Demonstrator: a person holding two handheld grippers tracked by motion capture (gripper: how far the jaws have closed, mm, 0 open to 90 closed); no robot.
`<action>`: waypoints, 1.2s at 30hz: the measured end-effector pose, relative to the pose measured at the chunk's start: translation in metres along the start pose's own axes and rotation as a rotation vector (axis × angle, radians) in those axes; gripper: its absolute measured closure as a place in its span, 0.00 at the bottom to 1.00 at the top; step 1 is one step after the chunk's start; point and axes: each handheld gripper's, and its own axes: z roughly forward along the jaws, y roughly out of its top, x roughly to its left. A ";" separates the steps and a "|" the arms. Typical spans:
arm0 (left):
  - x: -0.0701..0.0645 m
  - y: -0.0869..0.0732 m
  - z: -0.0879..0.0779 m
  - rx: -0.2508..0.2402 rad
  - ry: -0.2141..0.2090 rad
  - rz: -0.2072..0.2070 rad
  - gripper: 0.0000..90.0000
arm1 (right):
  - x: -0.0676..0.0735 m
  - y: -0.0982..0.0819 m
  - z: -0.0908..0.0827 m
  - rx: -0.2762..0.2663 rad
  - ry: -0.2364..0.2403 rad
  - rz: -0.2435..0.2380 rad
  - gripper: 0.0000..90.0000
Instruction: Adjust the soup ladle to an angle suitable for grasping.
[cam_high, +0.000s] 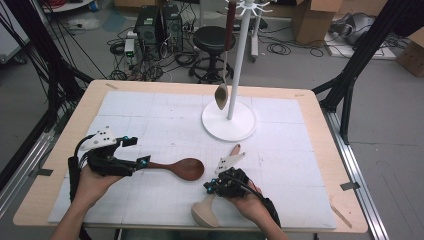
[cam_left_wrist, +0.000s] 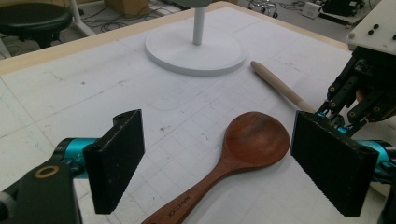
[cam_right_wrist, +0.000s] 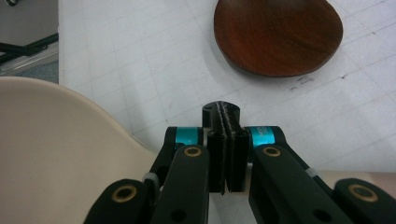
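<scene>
One dark wooden spoon between parted left fingers, one pale spoon, right fingers together.

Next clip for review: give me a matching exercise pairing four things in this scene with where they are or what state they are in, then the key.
Things:
1. dark wooden spoon
2. pale wooden spoon
3. left gripper
4. hanging spoon

Places or states:
A. hangs bowl-down from the white rack
B. jaws open, one on each side of a handle
C. lies beside the right gripper, whose jaws are shut with nothing between them
D. lies flat mid-table, bowl toward the person's right

Pairs: 1-D, 2-C, 3-B, 4-A
</scene>
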 end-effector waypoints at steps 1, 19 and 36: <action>0.000 0.000 0.000 -0.002 0.000 -0.001 0.20 | 0.000 0.000 0.000 -0.001 0.002 0.002 1.00; -0.001 0.000 0.000 0.000 0.001 -0.001 0.20 | -0.003 -0.005 -0.012 -0.007 0.011 0.025 1.00; 0.000 0.000 -0.001 -0.002 0.000 0.000 0.20 | -0.003 -0.008 -0.011 0.003 0.012 0.041 1.00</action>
